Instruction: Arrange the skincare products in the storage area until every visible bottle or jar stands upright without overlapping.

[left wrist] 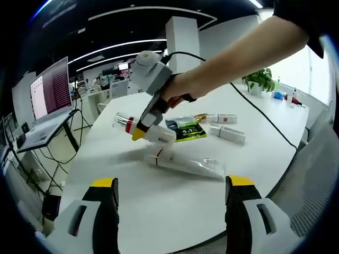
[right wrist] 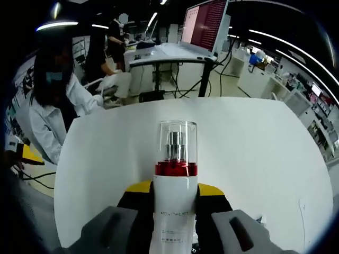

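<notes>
White bench [left wrist: 159,211], left gripper view: my left gripper [left wrist: 172,203] idle, fingers apart, nothing between. Tube [left wrist: 185,163] and flat packs [left wrist: 225,132] lie down ahead. Right gripper view: right gripper [right wrist: 175,203] fingers clamped on pump bottle [right wrist: 176,174], red collar, clear cap, over the bench. Mid-carry I reckon; next, set it upright clear of others.

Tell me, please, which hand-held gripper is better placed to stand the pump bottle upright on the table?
The right hand-held gripper: it is already shut on the pump bottle over the table. The left hand-held gripper is open and holds nothing, hanging back from the tube.
</notes>
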`<action>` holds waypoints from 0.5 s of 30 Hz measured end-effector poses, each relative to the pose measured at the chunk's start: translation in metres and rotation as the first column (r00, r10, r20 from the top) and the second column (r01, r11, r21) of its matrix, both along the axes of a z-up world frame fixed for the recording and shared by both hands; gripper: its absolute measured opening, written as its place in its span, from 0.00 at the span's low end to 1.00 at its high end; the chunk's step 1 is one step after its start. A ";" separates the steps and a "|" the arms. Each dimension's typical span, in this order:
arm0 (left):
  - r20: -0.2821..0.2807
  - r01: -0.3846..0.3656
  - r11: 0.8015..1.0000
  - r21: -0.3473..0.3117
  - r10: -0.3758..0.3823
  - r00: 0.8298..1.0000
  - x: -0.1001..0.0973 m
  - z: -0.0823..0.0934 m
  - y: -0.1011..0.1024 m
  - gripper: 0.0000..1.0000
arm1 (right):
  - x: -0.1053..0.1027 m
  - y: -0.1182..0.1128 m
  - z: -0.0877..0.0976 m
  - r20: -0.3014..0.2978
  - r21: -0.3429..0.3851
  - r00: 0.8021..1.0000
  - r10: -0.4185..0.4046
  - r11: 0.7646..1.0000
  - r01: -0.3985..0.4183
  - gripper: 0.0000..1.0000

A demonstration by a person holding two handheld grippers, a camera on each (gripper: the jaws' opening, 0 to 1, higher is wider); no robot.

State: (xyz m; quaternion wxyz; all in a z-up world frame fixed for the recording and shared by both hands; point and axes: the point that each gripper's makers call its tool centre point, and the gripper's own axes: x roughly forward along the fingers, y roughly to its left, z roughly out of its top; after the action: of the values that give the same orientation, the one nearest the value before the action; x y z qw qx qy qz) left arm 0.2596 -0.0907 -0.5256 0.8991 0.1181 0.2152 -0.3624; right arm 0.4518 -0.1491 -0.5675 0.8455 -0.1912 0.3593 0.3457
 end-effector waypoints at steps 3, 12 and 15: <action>0.002 0.002 1.000 0.001 -0.002 1.000 0.000 0.000 0.000 0.76 | -0.004 -0.004 0.010 0.022 0.017 1.000 -0.013 1.000 0.012 0.19; 0.007 0.020 1.000 0.011 -0.020 1.000 -0.002 -0.001 -0.001 0.76 | -0.021 -0.011 0.038 0.068 0.060 0.997 -0.036 0.998 0.032 0.19; 0.008 0.030 0.999 0.019 -0.030 1.000 -0.003 -0.001 -0.002 0.76 | -0.028 -0.013 0.042 0.077 0.071 0.996 -0.040 0.997 0.035 0.19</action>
State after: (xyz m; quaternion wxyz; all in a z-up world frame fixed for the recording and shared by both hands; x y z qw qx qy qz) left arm 0.2567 -0.0931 -0.5267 0.8933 0.1313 0.2133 -0.3731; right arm 0.4241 -0.1620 -0.5250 0.8714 -0.1683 0.3171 0.3343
